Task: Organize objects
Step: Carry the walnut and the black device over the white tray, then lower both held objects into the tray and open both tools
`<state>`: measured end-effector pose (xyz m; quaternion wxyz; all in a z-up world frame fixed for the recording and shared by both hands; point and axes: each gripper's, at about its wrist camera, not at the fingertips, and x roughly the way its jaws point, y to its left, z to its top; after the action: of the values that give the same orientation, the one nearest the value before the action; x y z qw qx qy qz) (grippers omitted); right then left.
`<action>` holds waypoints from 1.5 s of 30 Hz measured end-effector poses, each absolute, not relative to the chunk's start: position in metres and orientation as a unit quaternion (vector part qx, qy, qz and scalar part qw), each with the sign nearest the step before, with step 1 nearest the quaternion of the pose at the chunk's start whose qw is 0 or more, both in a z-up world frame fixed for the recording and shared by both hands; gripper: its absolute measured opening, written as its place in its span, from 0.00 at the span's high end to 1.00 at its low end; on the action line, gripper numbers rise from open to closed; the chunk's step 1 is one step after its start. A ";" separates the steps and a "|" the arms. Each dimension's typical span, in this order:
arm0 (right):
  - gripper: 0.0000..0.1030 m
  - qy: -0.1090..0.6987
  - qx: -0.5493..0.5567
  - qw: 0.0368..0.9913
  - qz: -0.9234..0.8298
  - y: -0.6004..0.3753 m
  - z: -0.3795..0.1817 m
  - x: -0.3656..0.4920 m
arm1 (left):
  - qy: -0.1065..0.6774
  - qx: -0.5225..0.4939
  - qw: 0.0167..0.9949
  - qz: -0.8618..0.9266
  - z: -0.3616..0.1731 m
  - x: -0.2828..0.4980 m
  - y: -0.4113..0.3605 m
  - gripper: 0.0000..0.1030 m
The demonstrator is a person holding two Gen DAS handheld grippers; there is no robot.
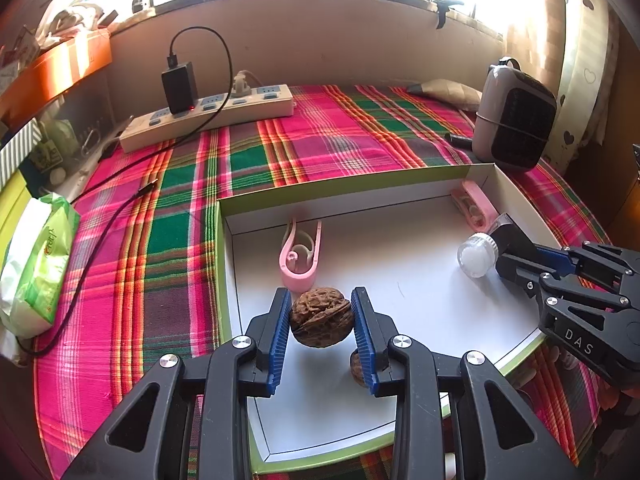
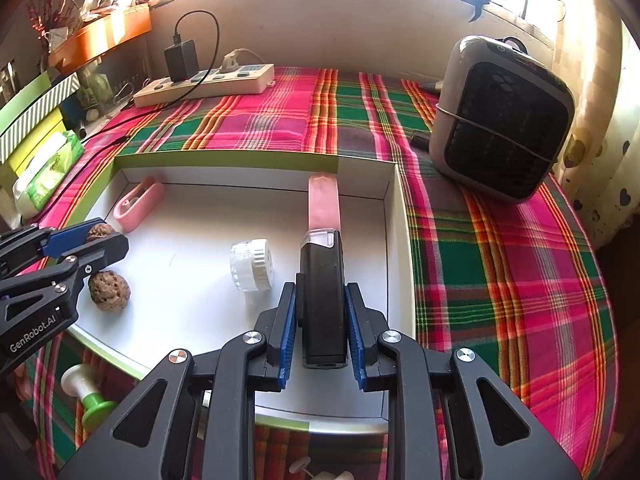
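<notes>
The left gripper (image 1: pixel 321 324) is clamping a wrinkled brown walnut (image 1: pixel 321 317) between ribbed blue pads, above the white box (image 1: pixel 420 196). The right gripper (image 2: pixel 321 326) is pinching a smooth black device with a translucent pink tip (image 2: pixel 322 300), near the box's right wall.

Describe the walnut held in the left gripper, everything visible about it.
The walnut is a whole, unbroken nut, dark brown with a deeply wrinkled shell and a seam running across it. It is clamped on both sides between the blue ribbed pads of the left gripper, lifted above the white floor of the shallow green-edged box. A second walnut lies loose on the box floor below it.
</notes>
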<state>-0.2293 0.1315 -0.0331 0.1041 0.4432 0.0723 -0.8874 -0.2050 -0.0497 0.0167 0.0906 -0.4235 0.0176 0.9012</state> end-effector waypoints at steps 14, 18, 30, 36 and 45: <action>0.76 0.072 0.442 0.102 -0.888 0.133 -0.033 -0.229 | 0.016 -0.429 0.094 0.898 0.015 -0.205 -0.048 0.72; 0.76 0.070 0.441 0.101 -0.889 0.133 -0.032 -0.229 | 0.016 -0.429 0.094 0.898 0.015 -0.205 -0.049 0.72; 0.65 0.059 0.428 0.105 -0.895 0.136 -0.025 -0.221 | -0.004 -0.423 0.084 0.902 0.021 -0.196 -0.057 0.65; 0.62 0.058 0.422 0.105 -0.899 0.136 -0.021 -0.214 | -0.013 -0.416 0.081 0.906 0.028 -0.187 -0.061 0.65; 0.61 0.046 0.409 0.105 -0.905 0.142 -0.011 -0.198 | -0.023 -0.403 0.084 0.911 0.039 -0.167 -0.064 0.65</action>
<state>-0.1979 0.1423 -0.0106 0.1049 0.4086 0.0461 -0.9055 -0.1673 -0.0636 0.0391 0.0836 -0.4029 -0.0226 0.9112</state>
